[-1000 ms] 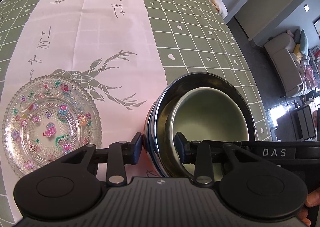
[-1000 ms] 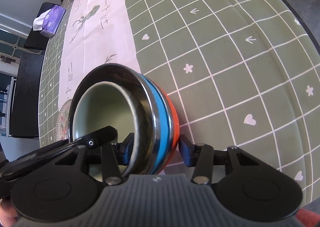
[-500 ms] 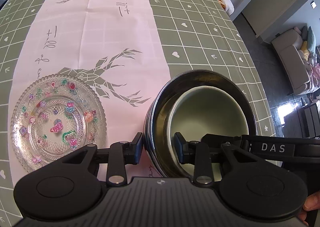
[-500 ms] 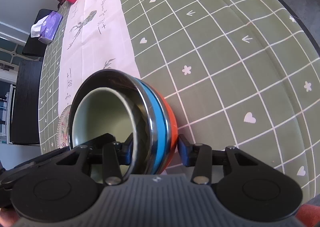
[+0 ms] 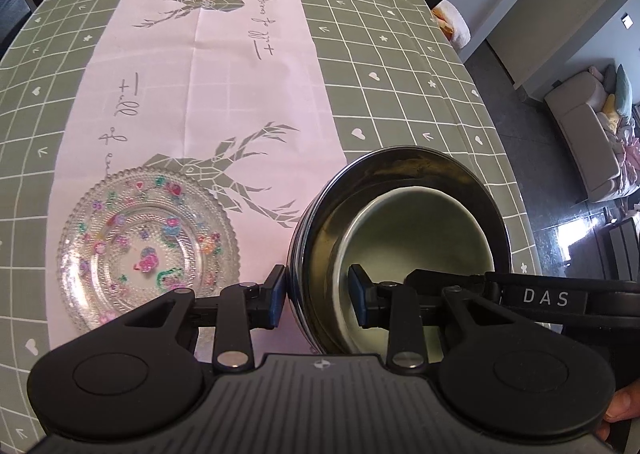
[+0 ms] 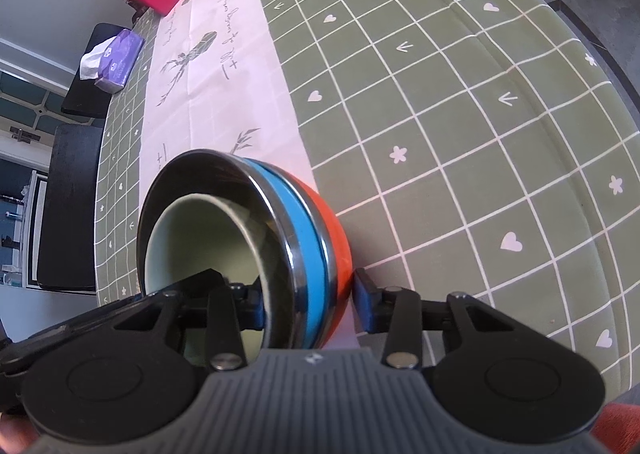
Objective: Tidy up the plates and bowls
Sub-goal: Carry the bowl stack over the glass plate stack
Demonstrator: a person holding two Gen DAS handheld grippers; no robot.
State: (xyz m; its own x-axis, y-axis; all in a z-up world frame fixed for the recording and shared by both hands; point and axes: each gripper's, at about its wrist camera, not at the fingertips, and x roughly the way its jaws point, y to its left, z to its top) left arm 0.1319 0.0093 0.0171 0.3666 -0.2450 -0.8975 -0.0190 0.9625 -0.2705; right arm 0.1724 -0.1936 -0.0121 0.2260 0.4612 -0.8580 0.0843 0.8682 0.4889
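Both tongs, left tongs and right tongs, are clamping opposite walls of the nested bowl stack, sharing its weight; glass plate is lying left of it.

Left gripper, right gripper both clamped, angled steeply down

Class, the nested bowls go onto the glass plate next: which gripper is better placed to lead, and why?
Likely left. The left gripper clamps the bowl stack on the side beside the glass plate; the right gripper, jaws just closing on the stack, holds the far side.
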